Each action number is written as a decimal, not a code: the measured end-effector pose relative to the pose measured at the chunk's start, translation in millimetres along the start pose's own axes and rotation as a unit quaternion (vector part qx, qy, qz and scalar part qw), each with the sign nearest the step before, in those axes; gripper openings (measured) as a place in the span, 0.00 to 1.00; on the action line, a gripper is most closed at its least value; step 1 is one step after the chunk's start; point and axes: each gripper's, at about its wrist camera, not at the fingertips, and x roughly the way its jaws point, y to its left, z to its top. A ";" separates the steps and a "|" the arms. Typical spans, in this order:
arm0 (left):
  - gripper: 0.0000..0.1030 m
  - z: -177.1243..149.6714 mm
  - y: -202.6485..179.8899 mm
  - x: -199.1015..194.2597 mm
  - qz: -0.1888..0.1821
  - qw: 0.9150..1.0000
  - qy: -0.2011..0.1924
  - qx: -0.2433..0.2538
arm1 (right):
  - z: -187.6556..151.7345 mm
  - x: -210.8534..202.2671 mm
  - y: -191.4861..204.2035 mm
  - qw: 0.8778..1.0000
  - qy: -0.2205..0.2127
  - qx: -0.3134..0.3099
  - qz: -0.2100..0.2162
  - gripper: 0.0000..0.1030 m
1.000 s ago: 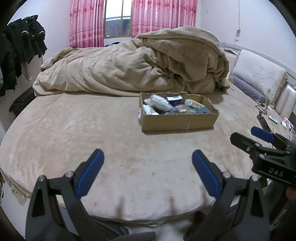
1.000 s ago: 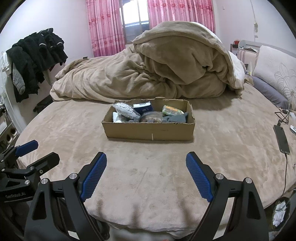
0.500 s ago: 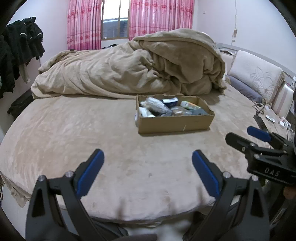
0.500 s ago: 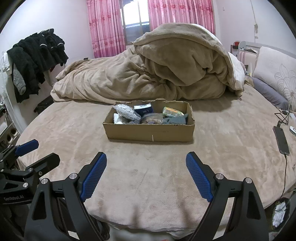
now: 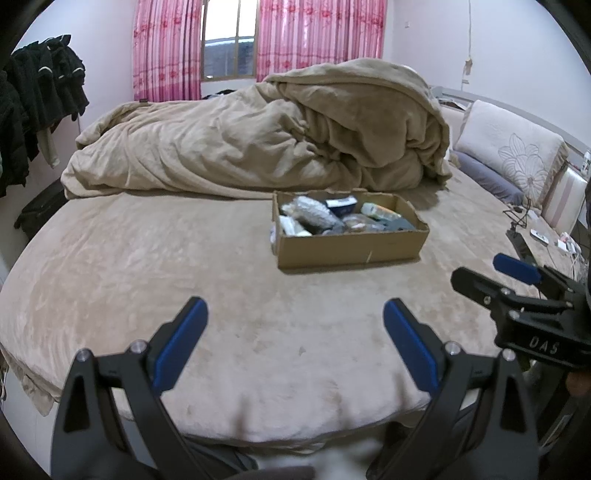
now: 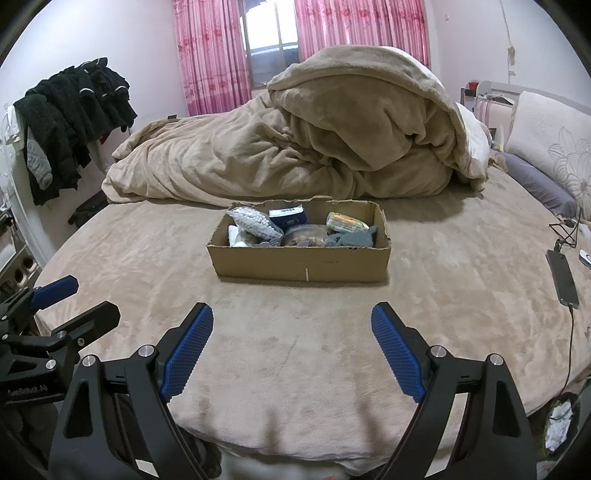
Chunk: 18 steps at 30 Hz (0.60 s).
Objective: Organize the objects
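Cardboard box [image 6: 301,264]: on bed [image 6: 443,280], long axis running left-right, packed with items.
Left gripper [image 5: 293,345]: spread wide, empty, well short of box.
Right gripper [image 6: 291,349]: same, box straight ahead.

A home bedroom. Round bed [image 6: 443,280] in tan plush cover, with rumpled duvet [image 6: 332,140] heaped at the far side. Floral pillow [image 5: 513,158] against headboard [image 5: 565,199] at right. Pink curtains [image 6: 210,55] either side of small window [image 6: 271,33]. Dark clothes [image 6: 70,122] hung in a bunch by the left wall. Phone [image 6: 562,277] on a cable lying on the cover. Pale pink walls [image 5: 498,44] all round.
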 end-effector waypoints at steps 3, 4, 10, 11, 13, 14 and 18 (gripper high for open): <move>0.94 0.6 0.8 -0.1 -0.001 1.000 0.000 0.000 | 0.7 -0.8 1.1 1.000 -0.002 -0.001 -0.001 0.87; 0.94 0.4 0.8 -0.1 0.000 1.000 0.000 0.000 | 0.9 -0.7 1.3 1.000 -0.002 -0.001 0.000 0.87; 0.94 0.4 0.5 0.0 -0.001 1.000 0.001 0.000 | 1.8 -0.2 2.1 1.000 -0.003 -0.002 -0.001 0.87; 0.94 1.0 1.5 0.3 -0.002 1.000 0.001 0.000 | 1.3 -0.4 2.1 1.000 -0.002 -0.001 -0.001 0.87; 0.94 2.9 2.2 1.7 -0.003 1.000 0.003 0.001 | 2.2 -0.4 1.8 1.000 -0.002 0.000 0.002 0.87; 0.94 4.2 2.8 1.9 -0.003 1.000 0.002 0.001 | 2.8 -0.6 2.6 1.000 -0.002 0.000 0.002 0.87; 0.94 7.1 3.5 4.1 -0.004 1.000 0.001 0.004 | 3.7 -0.6 2.9 1.000 -0.002 0.000 0.002 0.87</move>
